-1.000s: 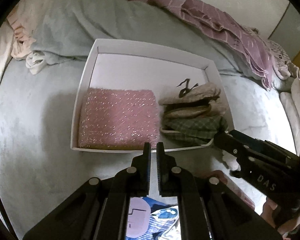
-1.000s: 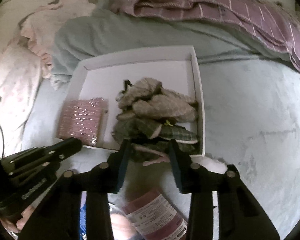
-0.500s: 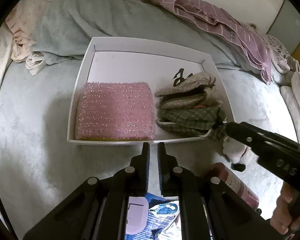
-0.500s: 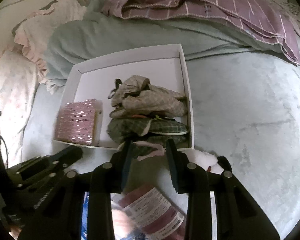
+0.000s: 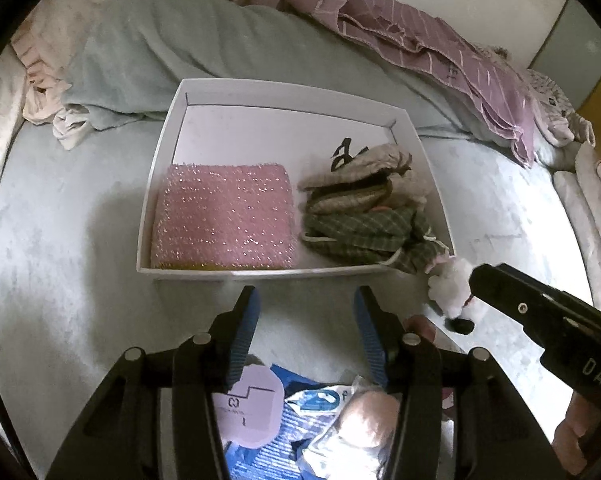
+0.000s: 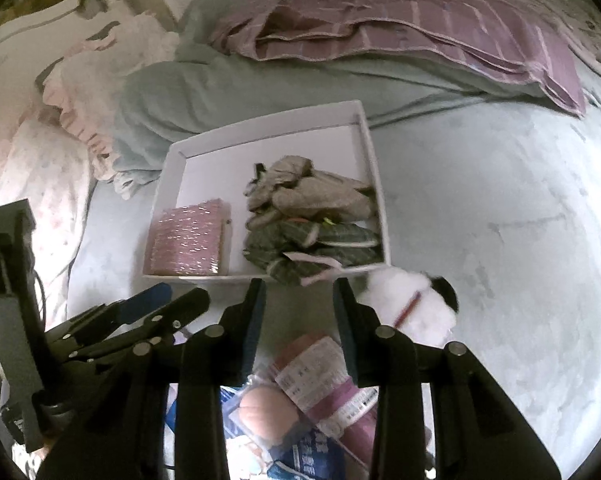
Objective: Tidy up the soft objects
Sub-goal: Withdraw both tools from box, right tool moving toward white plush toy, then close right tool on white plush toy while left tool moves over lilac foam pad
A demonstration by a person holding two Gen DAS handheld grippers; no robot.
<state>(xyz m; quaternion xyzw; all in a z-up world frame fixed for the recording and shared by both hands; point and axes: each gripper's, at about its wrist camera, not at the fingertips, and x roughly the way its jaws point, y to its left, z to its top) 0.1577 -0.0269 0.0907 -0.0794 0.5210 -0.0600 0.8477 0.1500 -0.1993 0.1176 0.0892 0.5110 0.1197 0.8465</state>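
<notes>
A shallow white cardboard tray [image 5: 158, 184] sits on a pale blue-grey plush bedcover [image 5: 60, 240]. Inside it, a folded pink glittery knit cloth [image 5: 224, 216] fills the left near part, and a heap of beige and green checked fabric pieces [image 5: 364, 212] lies on the right, with a green corner and a pink cord spilling over the near right rim. Just outside that corner, on the bedcover, lies a small white fluffy plush toy [image 6: 410, 304] with a dark tip and a thin red band.

The left gripper [image 5: 304, 296] hovers near the tray's near wall with its blue-padded jaws spread wide and nothing between them. The right gripper [image 6: 298, 286] is likewise open and empty, just to the left of the plush toy.

The step in hand seems to be picking up the plush toy. To do it well, the right gripper should shift right, centre the jaws over the toy's body, close gently on the fluffy bulk, then lift clear of the rim and set it in the bare far part of the tray. Snagging the overhanging cord could drag the heap out.

Beyond the tray lie a rumpled grey-green blanket [image 5: 172, 40] and a mauve striped quilt [image 6: 420, 28]; pink frilled bedding [image 6: 72, 92] is at far left. Plastic-wrapped packages [image 6: 320, 392] lie nearest.
</notes>
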